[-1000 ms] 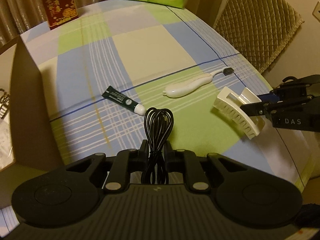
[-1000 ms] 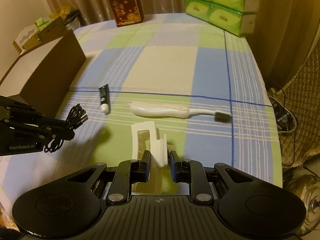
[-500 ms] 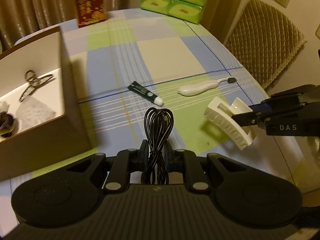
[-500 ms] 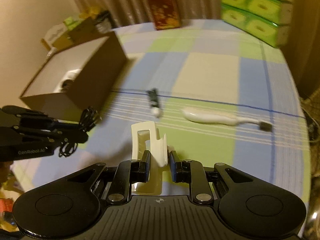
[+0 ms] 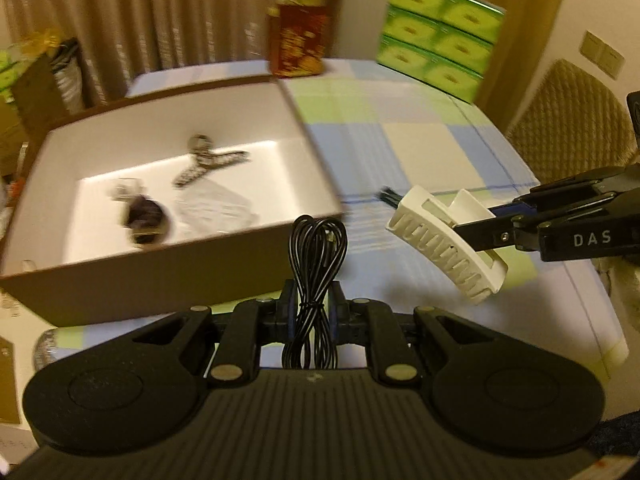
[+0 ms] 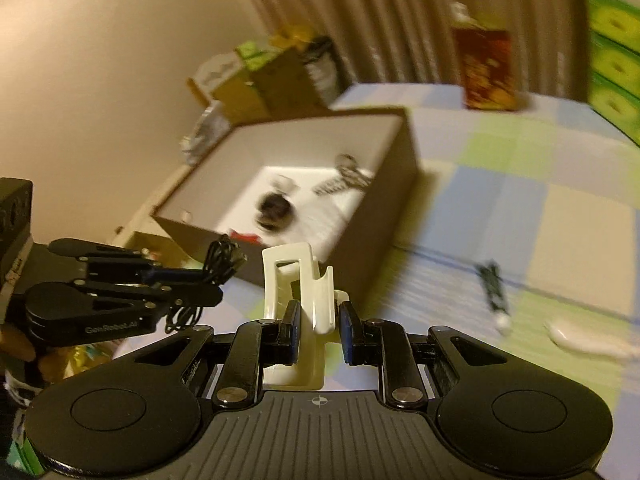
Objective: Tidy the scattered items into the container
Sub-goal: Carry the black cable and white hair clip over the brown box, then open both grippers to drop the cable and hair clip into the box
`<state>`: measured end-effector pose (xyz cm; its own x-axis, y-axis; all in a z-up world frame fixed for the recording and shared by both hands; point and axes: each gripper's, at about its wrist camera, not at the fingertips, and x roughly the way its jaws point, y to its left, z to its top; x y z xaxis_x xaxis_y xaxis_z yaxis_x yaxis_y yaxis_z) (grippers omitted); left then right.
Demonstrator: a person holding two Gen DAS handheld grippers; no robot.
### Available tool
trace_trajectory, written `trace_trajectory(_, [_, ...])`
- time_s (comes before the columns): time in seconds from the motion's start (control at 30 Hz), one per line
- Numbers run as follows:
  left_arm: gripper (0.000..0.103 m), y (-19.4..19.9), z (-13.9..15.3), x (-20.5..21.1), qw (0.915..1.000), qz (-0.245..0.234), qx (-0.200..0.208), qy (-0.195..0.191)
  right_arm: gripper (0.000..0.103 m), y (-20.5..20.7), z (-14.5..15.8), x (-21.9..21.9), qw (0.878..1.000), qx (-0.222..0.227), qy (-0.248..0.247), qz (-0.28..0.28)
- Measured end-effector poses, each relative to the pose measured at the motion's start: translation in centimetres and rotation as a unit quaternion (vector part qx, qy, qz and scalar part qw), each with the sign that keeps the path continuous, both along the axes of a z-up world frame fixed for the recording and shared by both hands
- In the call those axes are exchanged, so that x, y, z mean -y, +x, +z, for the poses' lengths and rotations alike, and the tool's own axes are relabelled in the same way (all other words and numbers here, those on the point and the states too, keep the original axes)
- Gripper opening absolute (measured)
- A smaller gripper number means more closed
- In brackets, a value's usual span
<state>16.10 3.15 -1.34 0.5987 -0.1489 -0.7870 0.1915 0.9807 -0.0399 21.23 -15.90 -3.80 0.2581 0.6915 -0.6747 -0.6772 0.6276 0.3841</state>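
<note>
My left gripper (image 5: 313, 307) is shut on a coiled black cable (image 5: 316, 264), held in the air just before the near wall of the open cardboard box (image 5: 160, 264). My right gripper (image 6: 319, 324) is shut on a white claw hair clip (image 6: 298, 280), also off the table; in the left wrist view that clip (image 5: 444, 240) hangs to the right of the box. The box (image 6: 394, 184) holds a metal hair clip (image 5: 208, 160), a dark round item (image 5: 146, 216) and a clear bag. A dark green tube (image 6: 493, 286) and a white toothbrush (image 6: 584, 342) lie on the tablecloth.
The checked tablecloth (image 5: 420, 136) covers the table. A red carton (image 5: 298, 44) and stacked green tissue packs (image 5: 436, 52) stand at the far edge. A quilted chair (image 5: 568, 124) is at the right. More boxes and clutter (image 6: 272, 80) sit beyond the box by the curtains.
Both grippers have swung left toward the box and risen, each still gripping its item. The box interior has come into full view; the tube and toothbrush stay on the cloth.
</note>
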Motion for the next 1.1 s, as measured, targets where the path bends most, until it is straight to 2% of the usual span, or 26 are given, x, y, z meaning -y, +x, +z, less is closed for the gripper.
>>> trace_trajectory(0.23, [0.012, 1.9, 2.6, -7.2, 0.9985, 0.029, 0.034, 0.031, 0.017, 2.8, 1.3, -7.8, 0.999, 0.044, -0.002, 0.008])
trace_trajectory(0.4, [0.012, 6.1, 2.7, -11.9, 0.9969, 0.048, 0.034, 0.052, 0.017, 5.9, 0.3, -12.6, 0.995, 0.082, -0.054, -0.003])
trace_trajectory(0.6, [0.012, 11.9, 0.3, -15.7, 0.997, 0.057, -0.008, 0.052, 0.017, 9.8, -2.1, -16.3, 0.987, 0.109, -0.119, 0.0])
trace_trajectory(0.87, [0.012, 16.2, -3.2, -17.8, 0.9951, 0.055, -0.058, 0.058, 0.017, 13.0, -5.4, -19.3, 0.976, 0.111, -0.183, 0.032])
trace_trajectory(1.1, [0.012, 18.4, -5.9, -17.9, 0.9917, 0.048, -0.098, 0.068, 0.017, 13.5, -7.9, -21.2, 0.955, 0.146, -0.252, 0.062])
